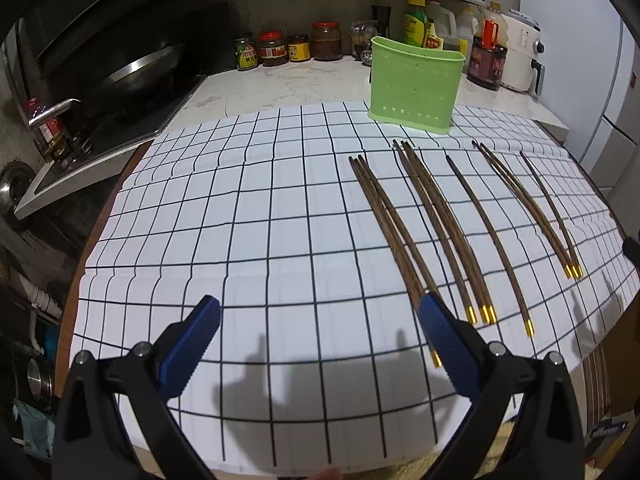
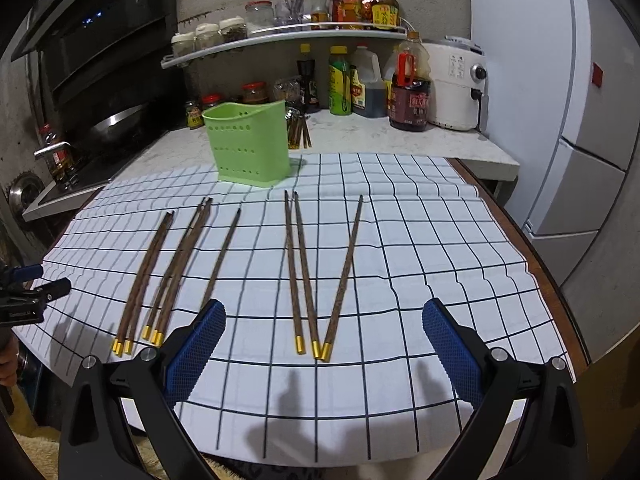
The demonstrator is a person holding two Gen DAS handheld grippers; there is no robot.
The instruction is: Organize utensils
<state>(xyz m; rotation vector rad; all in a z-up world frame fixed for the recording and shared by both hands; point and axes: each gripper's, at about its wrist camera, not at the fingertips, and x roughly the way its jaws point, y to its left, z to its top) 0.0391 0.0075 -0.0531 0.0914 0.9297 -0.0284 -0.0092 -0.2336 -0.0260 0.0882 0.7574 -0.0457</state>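
Chopsticks (image 2: 224,256) lie loose on the checked cloth (image 2: 420,240): nine in all, grouped two, three, one, three. One green holder (image 2: 248,144) stands upright behind them. Left gripper (image 1: 320,320) and right gripper (image 2: 324,320) hover spread wide, holding nothing.

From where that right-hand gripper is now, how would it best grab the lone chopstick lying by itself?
Probably from straight above, closing across the single chopstick at mid-shaft. It lies flat on the checked cloth, thin and tapered, with bare cloth either side there for the open right gripper fingers; the gold-capped end is hidden behind a finger.
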